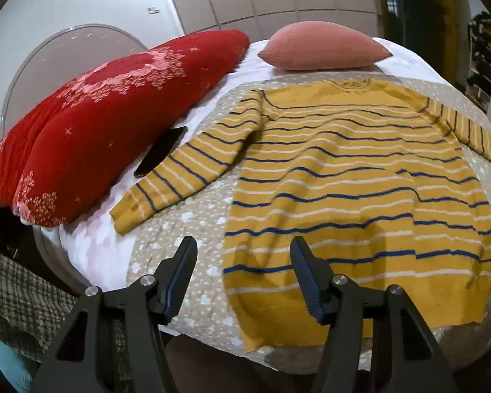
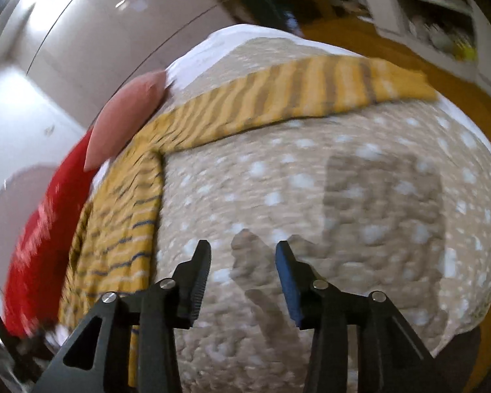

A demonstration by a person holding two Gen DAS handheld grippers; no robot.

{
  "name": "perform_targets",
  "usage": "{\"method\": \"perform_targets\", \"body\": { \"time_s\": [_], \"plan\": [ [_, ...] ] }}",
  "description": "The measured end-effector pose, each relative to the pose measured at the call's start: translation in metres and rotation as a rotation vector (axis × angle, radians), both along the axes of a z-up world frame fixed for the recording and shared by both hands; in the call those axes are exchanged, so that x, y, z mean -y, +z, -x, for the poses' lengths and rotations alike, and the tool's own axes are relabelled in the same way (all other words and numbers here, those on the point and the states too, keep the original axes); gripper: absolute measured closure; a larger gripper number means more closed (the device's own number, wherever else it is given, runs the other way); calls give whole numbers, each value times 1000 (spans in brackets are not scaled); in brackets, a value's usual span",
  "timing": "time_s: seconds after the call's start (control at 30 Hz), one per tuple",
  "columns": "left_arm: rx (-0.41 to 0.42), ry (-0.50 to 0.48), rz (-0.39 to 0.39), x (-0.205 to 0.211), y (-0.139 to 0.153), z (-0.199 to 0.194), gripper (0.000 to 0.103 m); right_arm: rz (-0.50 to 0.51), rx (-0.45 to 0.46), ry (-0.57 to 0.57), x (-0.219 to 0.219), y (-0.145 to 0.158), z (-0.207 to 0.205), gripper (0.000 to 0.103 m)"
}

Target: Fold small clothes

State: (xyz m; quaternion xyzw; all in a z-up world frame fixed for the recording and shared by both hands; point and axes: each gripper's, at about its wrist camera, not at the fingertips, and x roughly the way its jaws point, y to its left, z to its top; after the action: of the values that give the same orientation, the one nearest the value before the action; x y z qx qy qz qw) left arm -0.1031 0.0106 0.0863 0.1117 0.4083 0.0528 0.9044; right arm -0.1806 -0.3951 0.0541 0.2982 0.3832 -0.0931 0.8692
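Hovering both claws over the bed, jaws apart and nothing between them. My left gripper (image 1: 242, 258) is hanging above the near left corner of the striped sweater's (image 1: 353, 177) hem; my right gripper (image 2: 244, 262) is looking down at bare spotted quilt (image 2: 311, 196), with the sweater's side edge off to its left.

Sweater is lying flat, neck at the far end by the pink cushion (image 1: 324, 46), hem near me. Left sleeve (image 1: 180, 177) is angling out toward the red pillow (image 1: 108, 111), its upper part lying over a dark flat object (image 1: 160, 154). Right sleeve (image 2: 304, 98) is stretching out across the quilt toward the far right; that view is smeared, so I may be misjudging how straight it is lying.

Judging the step in hand to be the first fold, a sleeve brought in over the body. Doing it well:
- pinching the cuff only, one layer, not the quilt beneath
- lifting low, laying the sleeve across the chest stripes
- keeping the body from dragging sideways
- minding the dark object under the left sleeve
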Motion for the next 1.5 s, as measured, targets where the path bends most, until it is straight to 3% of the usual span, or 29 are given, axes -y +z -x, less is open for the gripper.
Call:
{"method": "perform_targets", "body": {
  "time_s": [0.1, 0.37, 1.03, 1.13, 1.23, 1.5],
  "plan": [
    [-17, -9, 0, 5, -4, 0, 45, 52, 12, 64, -23, 6, -10, 49],
    [-33, -15, 8, 10, -9, 2, 45, 80, -5, 146, -54, 2, -24, 49],
    [-88, -22, 41, 10, -22, -3, 45, 64, -41, 127, -48, -13, -29, 48],
    [-85, -16, 54, 6, -20, -3, 45, 67, -31, 70, -29, -12, -27, 48],
    [-90, -3, 67, 1, -21, -6, 45, 39, -11, -61, 13, -11, -18, 45],
    [-99, 20, 82, -5, -23, -9, 44, -272, 137, -360, 143, -33, -9, 43]
  ]
}}
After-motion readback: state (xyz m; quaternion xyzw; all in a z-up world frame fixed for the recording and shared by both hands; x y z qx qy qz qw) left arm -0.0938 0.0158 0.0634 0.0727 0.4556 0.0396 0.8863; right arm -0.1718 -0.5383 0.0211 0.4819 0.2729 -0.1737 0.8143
